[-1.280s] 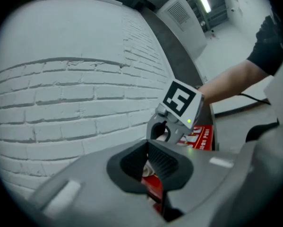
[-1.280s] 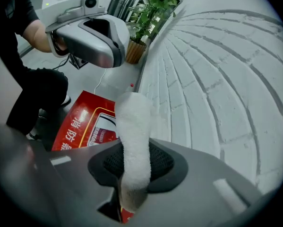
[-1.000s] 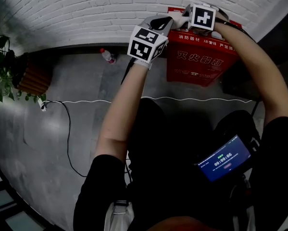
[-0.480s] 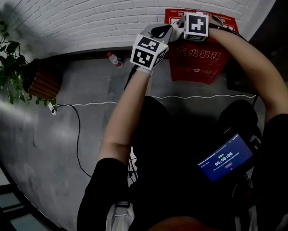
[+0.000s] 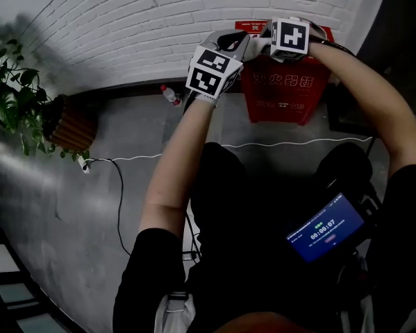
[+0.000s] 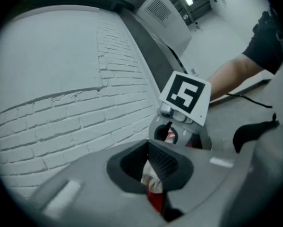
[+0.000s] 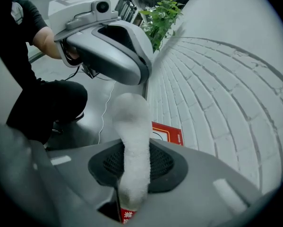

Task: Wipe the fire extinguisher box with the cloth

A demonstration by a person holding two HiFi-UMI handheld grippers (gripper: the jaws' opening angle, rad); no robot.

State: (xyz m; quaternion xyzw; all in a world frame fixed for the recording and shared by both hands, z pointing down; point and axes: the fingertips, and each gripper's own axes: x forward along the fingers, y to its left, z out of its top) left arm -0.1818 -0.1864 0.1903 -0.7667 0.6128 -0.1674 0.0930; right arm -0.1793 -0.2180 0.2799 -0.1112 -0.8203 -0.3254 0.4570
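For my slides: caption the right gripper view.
Right gripper clamps a white fluffy cloth over the red fire extinguisher box by a white brick wall.

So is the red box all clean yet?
Not yet, I think. Grabbing the cloth looks done: the right claw pinches the white cloth, and the left claw grips a bit too. Both are at the top of the red fire extinguisher box. The front below them probably needs wiping next.
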